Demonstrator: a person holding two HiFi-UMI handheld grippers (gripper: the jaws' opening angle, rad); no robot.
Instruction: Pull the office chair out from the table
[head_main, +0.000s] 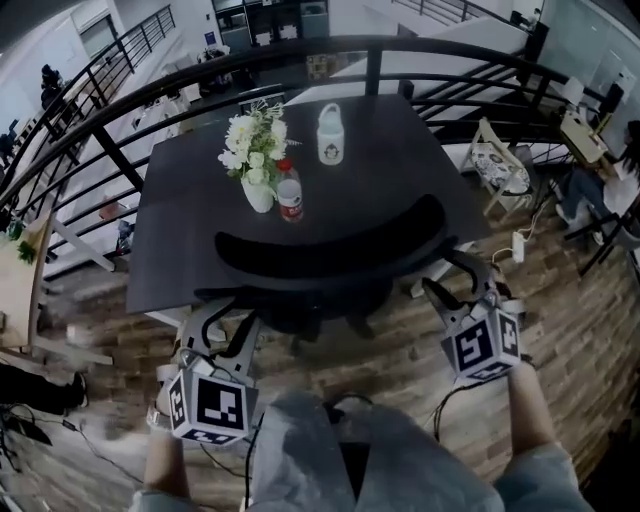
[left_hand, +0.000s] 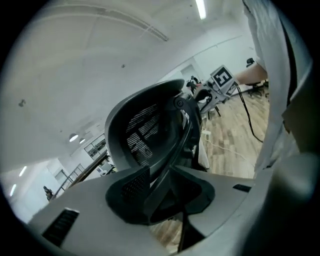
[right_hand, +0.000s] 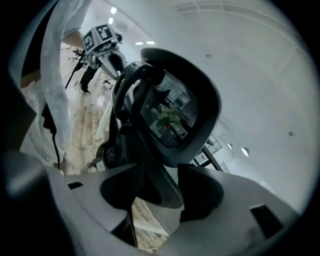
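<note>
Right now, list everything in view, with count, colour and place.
table: 1, dark, centre, in front of the railing
office chair: 1, black, at the table's near edge
vase: 1, white, holds white flowers, on the table left of centre
bottle: 1, clear with red cap and label, beside the vase
container: 1, white with a top handle, farther back on the table
railing: 1, black, curving behind the table
side chair: 1, pale, right of the table
power strip: 1, white, on the floor at right
legs: 2, grey trousers, bottom centre
left gripper: 1, grey, jaws apart, empty
right gripper: 1, grey, jaws apart, empty
</note>
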